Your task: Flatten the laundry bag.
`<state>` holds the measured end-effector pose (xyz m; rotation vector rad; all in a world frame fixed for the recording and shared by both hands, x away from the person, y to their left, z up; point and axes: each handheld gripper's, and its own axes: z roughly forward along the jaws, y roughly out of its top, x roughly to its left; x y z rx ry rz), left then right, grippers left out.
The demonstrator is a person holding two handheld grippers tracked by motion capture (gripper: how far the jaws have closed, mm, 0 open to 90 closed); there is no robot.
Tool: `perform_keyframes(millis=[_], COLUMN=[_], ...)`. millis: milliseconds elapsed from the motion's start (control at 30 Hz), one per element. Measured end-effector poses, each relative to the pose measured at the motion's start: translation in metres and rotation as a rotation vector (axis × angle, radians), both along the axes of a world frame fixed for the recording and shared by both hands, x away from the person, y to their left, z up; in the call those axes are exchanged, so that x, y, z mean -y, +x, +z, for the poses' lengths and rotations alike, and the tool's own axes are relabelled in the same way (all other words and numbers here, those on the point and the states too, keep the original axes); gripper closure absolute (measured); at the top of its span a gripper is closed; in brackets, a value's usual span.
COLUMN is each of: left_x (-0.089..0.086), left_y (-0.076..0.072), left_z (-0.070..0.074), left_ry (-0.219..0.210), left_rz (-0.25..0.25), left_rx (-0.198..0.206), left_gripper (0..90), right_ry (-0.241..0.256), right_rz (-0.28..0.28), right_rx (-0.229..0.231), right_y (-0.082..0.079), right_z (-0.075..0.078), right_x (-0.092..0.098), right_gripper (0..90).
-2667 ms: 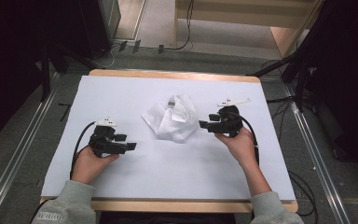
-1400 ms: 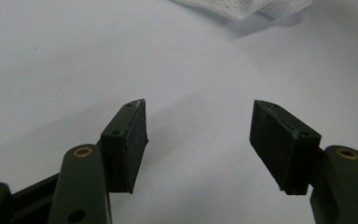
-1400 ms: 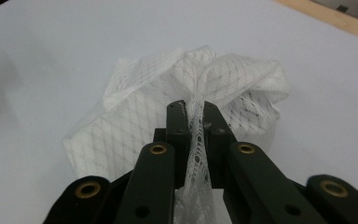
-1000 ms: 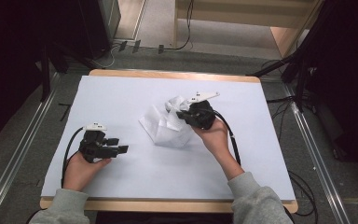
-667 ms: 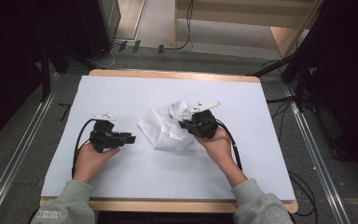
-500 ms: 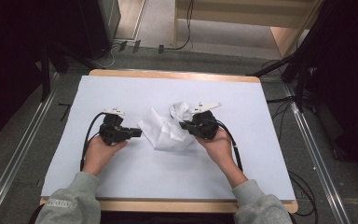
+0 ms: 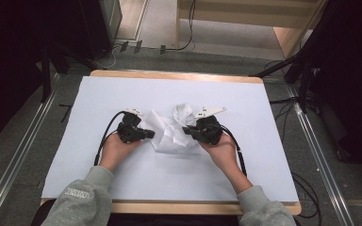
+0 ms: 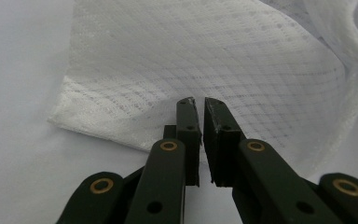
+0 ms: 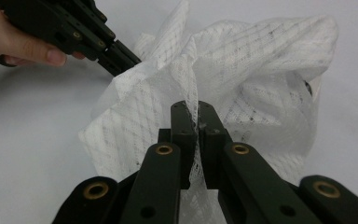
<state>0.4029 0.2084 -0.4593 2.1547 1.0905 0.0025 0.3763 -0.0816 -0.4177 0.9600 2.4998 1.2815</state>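
I have the crumpled white mesh cloth [image 7: 172, 134] lying near the middle of the white table sheet [image 7: 264, 169], and I use it as my landmark. My right gripper [image 7: 187, 131] sits at the cloth's right edge; in the right gripper view its jaws are clamped on a raised fold of the cloth [image 9: 242, 84], with the netting pinched between the tips [image 9: 193, 122]. My left gripper [image 7: 150, 135] sits at the cloth's left edge. In the left gripper view its tips [image 8: 198, 103] stand over a flat flap of the cloth [image 8: 205, 60], with only a thin slit between the jaws and nothing in it that I can see; whether they touch the fabric below I cannot tell.

Room to move: the sheet lies bare on all sides of the cloth, widest toward the far edge and toward the right edge of the wooden table [image 7: 179, 75]. Nearer to me than the cloth, my hands and grey sleeves [image 7: 78, 202] take up part of the space. A cable [image 7: 104, 136] loops left of the cloth from the left gripper, and another trails back from the right one.

Hard to read: the cloth's underside and its inner folds are hidden, a dark spot shows through the mesh on the right of the bundle, and the gripper bodies cover both side edges of the cloth in the high view.
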Motion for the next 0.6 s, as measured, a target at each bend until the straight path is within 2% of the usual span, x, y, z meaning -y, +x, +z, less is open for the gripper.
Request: perform_keyframes(millis=[167,400,600], left_x=[0.001,0.0,0.0], left_y=[0.0,0.0,0.001], left_z=[0.0,0.0,0.0], left_ry=[0.012,0.006,0.005], left_rz=[-0.004,-0.003,-0.006], left_rx=[0.004,0.001,-0.003], left_gripper=[85.8,85.3,84.8], right_ry=[-0.013,-0.044,-0.044], right_rz=[0.002,0.003,0.0], right_rx=[-0.016,-0.022,-0.039], right_y=[-0.016,-0.034,-0.051], right_z=[-0.002,-0.005,-0.008], right_x=[0.009,0.018,0.028], right_gripper=[88.6,88.4,88.1])
